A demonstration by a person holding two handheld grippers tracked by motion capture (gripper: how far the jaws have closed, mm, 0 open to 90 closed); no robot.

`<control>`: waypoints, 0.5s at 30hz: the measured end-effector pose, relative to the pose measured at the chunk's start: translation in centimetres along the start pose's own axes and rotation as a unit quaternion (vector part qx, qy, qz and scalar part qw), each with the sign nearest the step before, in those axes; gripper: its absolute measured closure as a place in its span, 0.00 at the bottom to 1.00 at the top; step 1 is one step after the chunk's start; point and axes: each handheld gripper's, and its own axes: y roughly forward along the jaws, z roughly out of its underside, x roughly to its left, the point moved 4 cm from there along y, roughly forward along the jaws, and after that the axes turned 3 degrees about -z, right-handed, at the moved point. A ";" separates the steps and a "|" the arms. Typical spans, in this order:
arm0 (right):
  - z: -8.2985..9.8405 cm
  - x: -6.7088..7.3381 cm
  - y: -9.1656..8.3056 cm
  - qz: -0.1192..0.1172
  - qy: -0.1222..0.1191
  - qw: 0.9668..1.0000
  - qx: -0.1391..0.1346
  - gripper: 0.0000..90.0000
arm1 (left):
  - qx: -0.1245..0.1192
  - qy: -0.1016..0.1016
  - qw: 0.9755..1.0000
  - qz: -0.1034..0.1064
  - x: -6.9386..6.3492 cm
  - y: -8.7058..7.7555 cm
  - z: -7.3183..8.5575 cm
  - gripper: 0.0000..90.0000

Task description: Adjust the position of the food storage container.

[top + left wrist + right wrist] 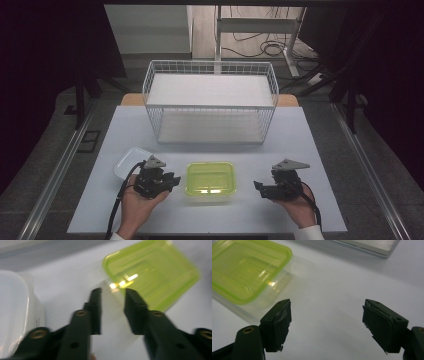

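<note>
Lime-green and translucent, a lidded container (210,179) sits at the near middle of the pale table (310,145) in the high view, between two hand-held grippers. The left gripper (172,181) rests just beside the container's left edge, with a white lidded box (129,162) behind it; the right gripper (259,187) stands a little apart on the other side. A white wire basket (210,102) stands at the table's far end.

Left gripper view: the black jaws stand slightly apart, empty, their tips near the green container's (152,272) clear corner; the white box (15,312) lies at left.

Right gripper view: the jaws gape wide over bare table (332,302), the container (247,270) at upper left.
</note>
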 end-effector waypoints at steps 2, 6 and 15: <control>-0.2 0.2 0.0 -0.005 -0.001 1.000 -0.001 0.25 | -0.005 0.003 1.000 -0.002 -0.1 -0.3 -0.2 0.55; -1.4 0.8 0.0 -0.021 -0.005 1.000 -0.003 0.23 | -0.015 0.005 1.000 0.020 -0.4 -1.2 -0.7 0.40; -4.1 2.6 -0.3 -0.072 0.011 0.997 -0.015 0.21 | -0.028 -0.012 0.999 0.036 0.8 -1.5 -1.2 0.29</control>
